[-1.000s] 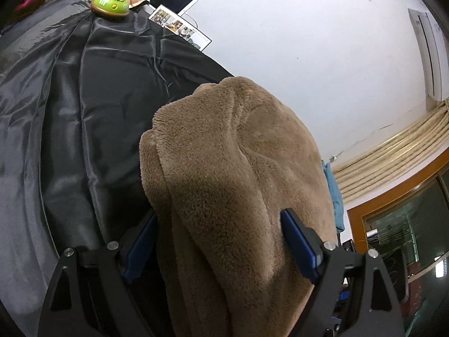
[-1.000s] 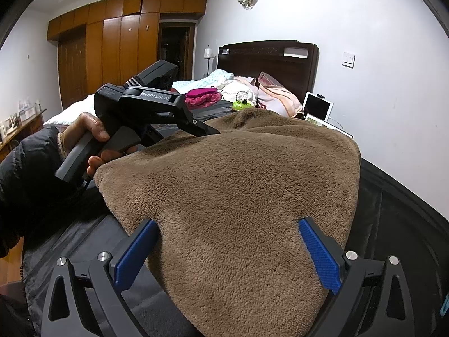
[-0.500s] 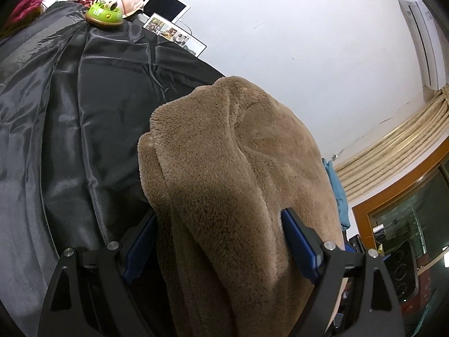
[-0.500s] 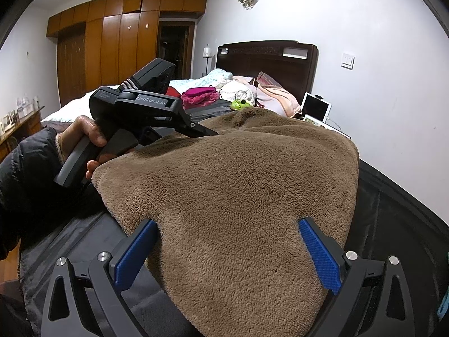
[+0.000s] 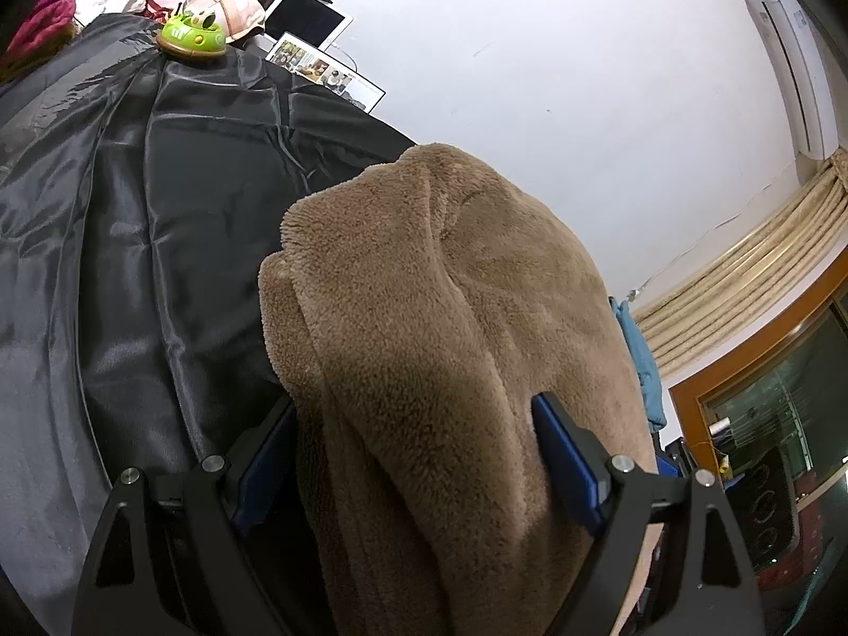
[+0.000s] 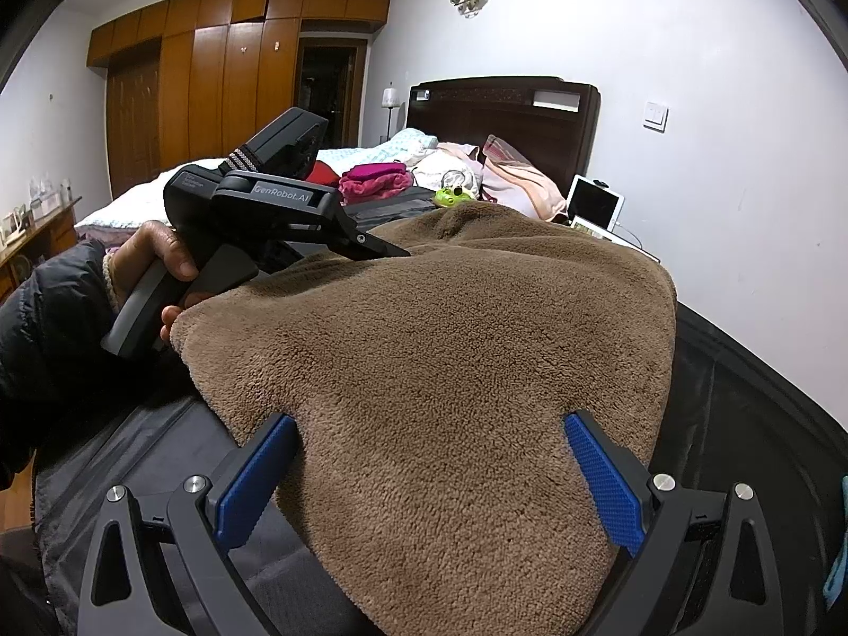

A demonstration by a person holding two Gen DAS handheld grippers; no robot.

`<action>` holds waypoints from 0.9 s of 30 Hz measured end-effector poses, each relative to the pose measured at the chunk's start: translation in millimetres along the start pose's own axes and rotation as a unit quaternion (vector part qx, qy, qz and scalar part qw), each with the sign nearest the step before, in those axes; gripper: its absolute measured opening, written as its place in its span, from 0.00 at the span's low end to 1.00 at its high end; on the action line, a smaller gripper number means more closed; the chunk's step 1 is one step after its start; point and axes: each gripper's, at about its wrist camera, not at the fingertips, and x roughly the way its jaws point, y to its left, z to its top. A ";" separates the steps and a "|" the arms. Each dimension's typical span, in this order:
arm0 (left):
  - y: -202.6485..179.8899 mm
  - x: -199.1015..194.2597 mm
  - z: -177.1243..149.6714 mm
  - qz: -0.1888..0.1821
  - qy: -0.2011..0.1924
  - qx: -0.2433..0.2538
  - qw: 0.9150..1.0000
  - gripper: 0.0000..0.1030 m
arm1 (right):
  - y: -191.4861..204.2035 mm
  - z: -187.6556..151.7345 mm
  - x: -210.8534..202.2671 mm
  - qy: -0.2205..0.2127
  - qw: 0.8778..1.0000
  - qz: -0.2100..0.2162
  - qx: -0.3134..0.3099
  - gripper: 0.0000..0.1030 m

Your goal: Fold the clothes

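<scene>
**Left wrist and right wrist views: brown fleece lying between both hand-held grippers**

Left wrist view is showing us the left hand-held gripper with its blue pads standing wide apart, and we are seeing the brown fleece garment bulging between them. The fleece is filling the gap and lying against both pads, so we are reading the jaws as closed on a thick fold of it. The garment is lying on the black satin cover of the bed. Beyond the fleece, at the far end of that cover, a green toy is sitting, with a tablet leaning against the wall just beside it.

Right wrist view is giving us the right hand-held gripper, also spread wide, with the fleece bunching between its pads and touching both. To the left of the fleece, we are seeing a person's hand holding the other gripper, whose black tip is resting on the fleece's upper edge. Behind the fleece, the dark headboard is standing against the wall.
</scene>
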 end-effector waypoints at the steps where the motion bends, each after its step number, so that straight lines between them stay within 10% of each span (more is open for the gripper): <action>1: -0.1 -0.7 -0.6 0.000 -0.001 0.001 1.000 0.85 | -0.3 -0.1 0.2 0.000 1.000 0.000 0.000 0.99; 10: -3.1 -1.4 -3.6 0.002 -0.003 0.007 1.000 0.85 | -2.2 -0.7 -2.4 -0.006 1.000 0.000 0.001 0.99; 27: -1.3 -1.7 -4.4 -0.002 -0.002 0.011 1.000 0.85 | -146.1 0.4 -14.5 -0.007 0.961 0.040 0.272 0.99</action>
